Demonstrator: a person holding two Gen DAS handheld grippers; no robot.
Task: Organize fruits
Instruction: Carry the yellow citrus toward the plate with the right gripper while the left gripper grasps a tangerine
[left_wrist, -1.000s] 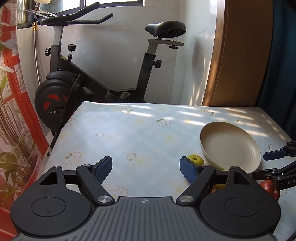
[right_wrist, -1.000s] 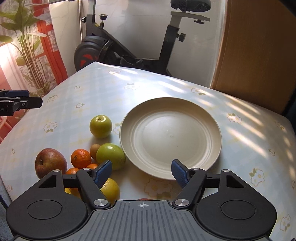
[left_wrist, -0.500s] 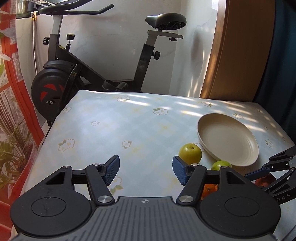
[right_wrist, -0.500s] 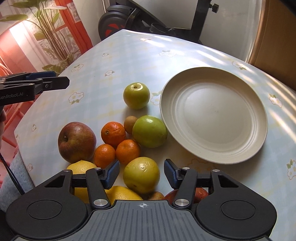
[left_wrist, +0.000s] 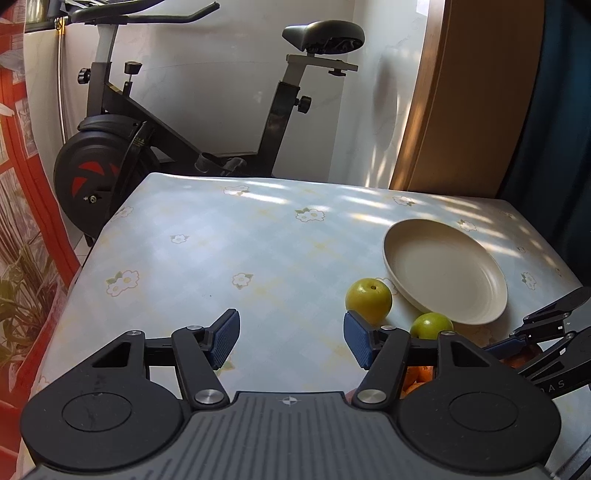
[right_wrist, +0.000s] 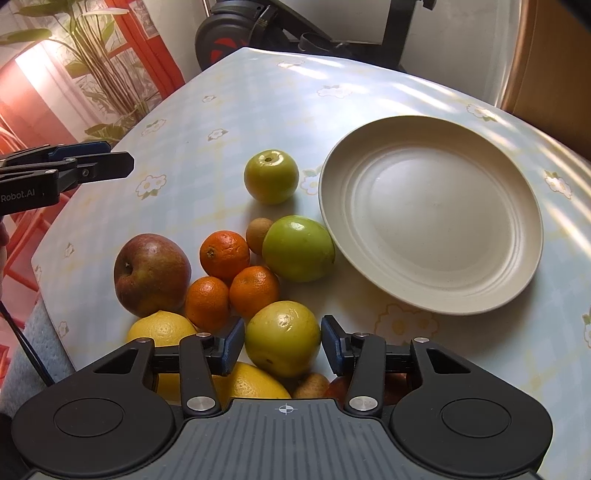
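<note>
Right claw (right_wrist: 282, 345) closing, tilted steeply down; left claw (left_wrist: 291, 338) half-open.

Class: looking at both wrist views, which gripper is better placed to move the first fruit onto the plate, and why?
Right. The right gripper is closing around a yellow-green fruit beside the plate; the left gripper has only bare tablecloth between its fingers.

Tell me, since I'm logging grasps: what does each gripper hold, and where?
Nothing yet. Right gripper is closing around the yellow-green fruit's sides; left gripper is empty.
</note>
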